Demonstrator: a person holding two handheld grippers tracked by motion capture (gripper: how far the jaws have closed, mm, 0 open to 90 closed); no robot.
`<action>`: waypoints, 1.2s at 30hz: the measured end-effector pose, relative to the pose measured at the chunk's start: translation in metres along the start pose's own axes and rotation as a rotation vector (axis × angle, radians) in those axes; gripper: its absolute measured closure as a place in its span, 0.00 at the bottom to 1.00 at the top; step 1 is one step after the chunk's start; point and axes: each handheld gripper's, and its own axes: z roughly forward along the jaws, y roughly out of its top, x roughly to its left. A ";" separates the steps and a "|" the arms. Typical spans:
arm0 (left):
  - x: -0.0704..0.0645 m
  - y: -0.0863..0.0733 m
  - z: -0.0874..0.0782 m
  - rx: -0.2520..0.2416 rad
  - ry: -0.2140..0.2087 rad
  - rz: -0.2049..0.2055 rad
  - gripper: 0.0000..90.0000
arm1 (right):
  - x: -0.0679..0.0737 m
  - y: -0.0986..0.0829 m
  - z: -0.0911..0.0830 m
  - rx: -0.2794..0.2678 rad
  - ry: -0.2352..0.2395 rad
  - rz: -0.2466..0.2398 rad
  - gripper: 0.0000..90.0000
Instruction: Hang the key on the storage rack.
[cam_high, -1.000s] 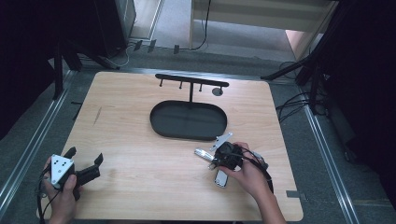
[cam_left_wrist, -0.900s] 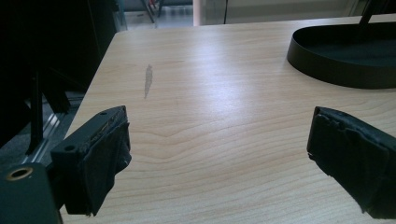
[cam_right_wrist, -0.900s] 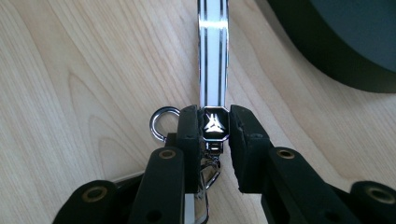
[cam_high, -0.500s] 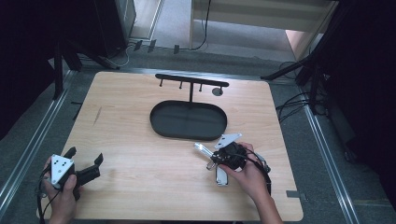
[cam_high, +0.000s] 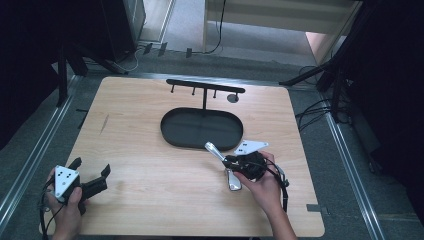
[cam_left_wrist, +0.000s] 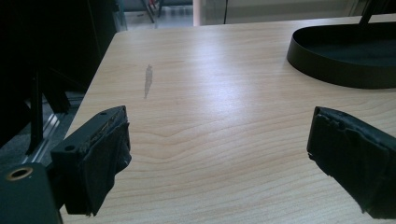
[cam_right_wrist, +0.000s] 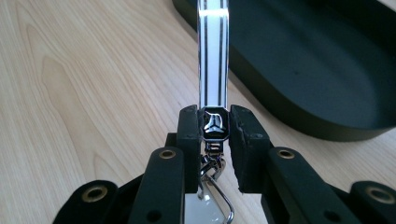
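A pale wood-grain table (cam_high: 150, 150) is standing on a grey floor amid dark equipment and trailing cables, seen from the high view. A shallow black oval tray (cam_high: 172, 131) is lying near the centre, with a thin black T-shaped rack (cam_high: 205, 87) rising behind it. At the near right, the right gripper (cam_high: 227, 161) is clamping a shiny metal keychain (cam_high: 215, 151): its polished bar is pointing toward the tray's near rim, while another silvery piece is lying on the wood just below. At the near left corner, the left gripper (cam_high: 92, 170) is resting in a hand, well apart from the tray, its jaws spread and holding nothing.

In the left gripper view, the left gripper (cam_left_wrist: 219, 154) is showing two worn, rubbery black pads set wide apart above bare, glossy wood; the tray's curved matte wall (cam_left_wrist: 327, 72) is sitting at the upper right.

In the right gripper view, the right gripper (cam_right_wrist: 212, 128) is pinching the keychain (cam_right_wrist: 212, 60) at its faceted chrome collar. A flat mirror-bright strip with two dark lines is extending straight ahead, reaching over the tray's rim (cam_right_wrist: 289, 112), and a wire clasp is hanging beneath the jaws.
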 end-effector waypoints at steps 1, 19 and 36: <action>0.000 0.000 0.000 0.001 0.000 0.000 0.07 | 0.000 0.001 0.000 -0.019 0.007 0.009 0.84; 0.000 0.000 0.000 0.002 -0.001 0.001 0.07 | -0.001 0.014 -0.001 -0.246 0.088 0.110 0.84; 0.001 0.000 0.000 -0.001 -0.003 -0.004 0.07 | -0.004 0.049 0.015 -0.446 0.159 0.180 0.84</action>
